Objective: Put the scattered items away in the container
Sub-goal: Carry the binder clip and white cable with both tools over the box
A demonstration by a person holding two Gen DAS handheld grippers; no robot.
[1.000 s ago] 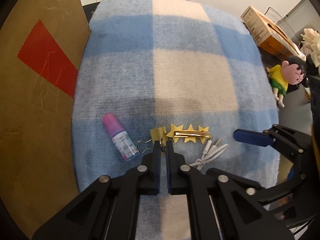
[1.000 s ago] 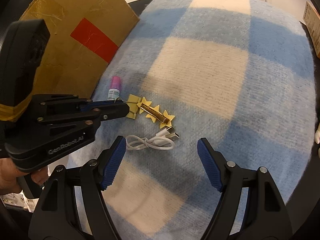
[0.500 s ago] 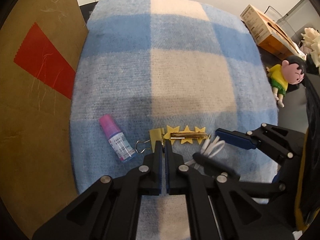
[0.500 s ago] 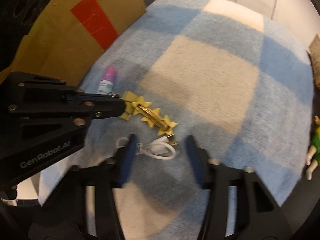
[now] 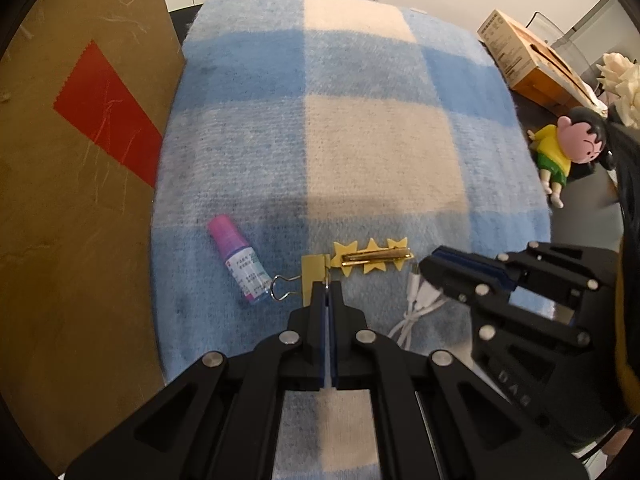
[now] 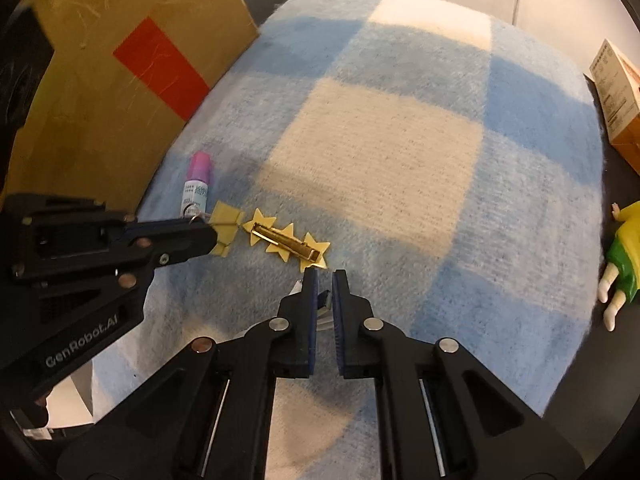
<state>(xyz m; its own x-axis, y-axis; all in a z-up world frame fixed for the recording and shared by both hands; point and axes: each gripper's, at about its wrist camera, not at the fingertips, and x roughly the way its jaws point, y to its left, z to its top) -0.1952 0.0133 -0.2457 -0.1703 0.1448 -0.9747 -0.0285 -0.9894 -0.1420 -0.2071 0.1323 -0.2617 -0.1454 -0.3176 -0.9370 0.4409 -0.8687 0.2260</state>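
Both grippers pointed steeply down at a blue-and-cream checked blanket (image 5: 384,152) spread over a dark counter (image 5: 576,208).

Left gripper (image 5: 328,288): jaws pressed together, clamped on the wire handle of a yellow binder clip (image 5: 314,270). The clip's second wire loop lay flat, reaching toward a small bottle (image 5: 240,266) with a pink cap and a printed label, which lay on its side just beside the clip.

Right gripper (image 6: 323,280): jaws nearly together, having just been closing, with the plug end of a white cable (image 5: 416,308) between them. In the right wrist view only a sliver of white showed between the blue pads; in the left wrist view the rest of the cable trailed in loops on the blanket below the gripper tips. Whether the pads gripped it firmly I could not tell for certain, though they looked closed on it.

A hair clip (image 5: 374,258), gold bar over three yellow stars, lay between the binder clip and the cable, touching the binder clip's corner or nearly so.

Container: a tall cardboard box (image 5: 80,184) with a red patch on its wall stood along the blanket's left edge, near the bottle. None of the four items was in it.

Off the blanket to the right: a cartoon figurine (image 5: 568,152) in a yellow top lying on the counter, and a printed carton (image 5: 524,64) farther back.
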